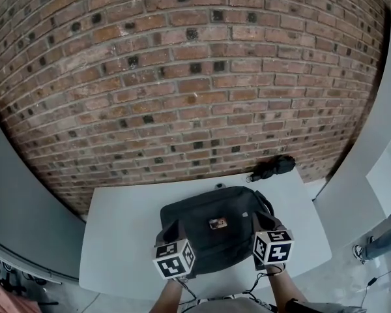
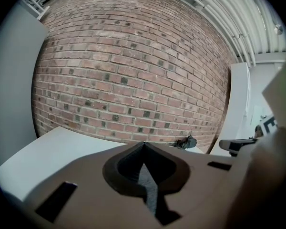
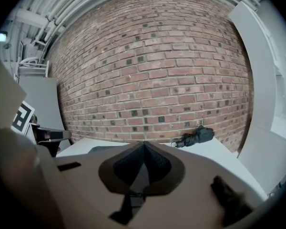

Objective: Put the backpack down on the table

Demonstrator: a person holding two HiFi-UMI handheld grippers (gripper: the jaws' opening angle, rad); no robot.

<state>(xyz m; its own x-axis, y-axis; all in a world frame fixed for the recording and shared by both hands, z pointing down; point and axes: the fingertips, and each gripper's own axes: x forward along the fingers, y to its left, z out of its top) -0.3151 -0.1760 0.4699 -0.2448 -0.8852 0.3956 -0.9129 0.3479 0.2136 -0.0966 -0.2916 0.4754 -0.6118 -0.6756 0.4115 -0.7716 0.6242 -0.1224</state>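
Left gripper [image 2: 144, 149]: clenched; its jaws are seen pressed together on a narrow grey strip of webbing from the backpack [image 1: 215, 237].
Right gripper [image 3: 144, 147]: likewise clamped, with a dark stitched strap of the same bag pinched between its jaws.
Backpack position: it is seen lying on the white table [image 1: 117, 240], towards the near edge, with one gripper at each near corner.
Shown only by the head view: the whole black bag, a small patch [image 1: 217, 223] on its top, both marker cubes [image 1: 174, 258] together, two forearms at the bottom edge, and a shoe and trouser leg [image 1: 378, 245] on the floor at the right.
Shown only by the left gripper view: white ribbed ceiling [image 2: 238, 23] overhead; the bag itself is hidden by the jaws.
Shown only by the right gripper view: a dark sliver of the bag just left of the jaws, and one marker face of the other gripper at the left edge.
Shared by all three views: a folded black umbrella [image 1: 274, 167], laid at the far right of the table, well apart from the bag, and the brick wall [image 1: 182, 77] behind it.
Counts: two grippers, two marker cubes, one backpack, one table, one umbrella, two grey panels [image 1: 19, 201] flanking the wall.
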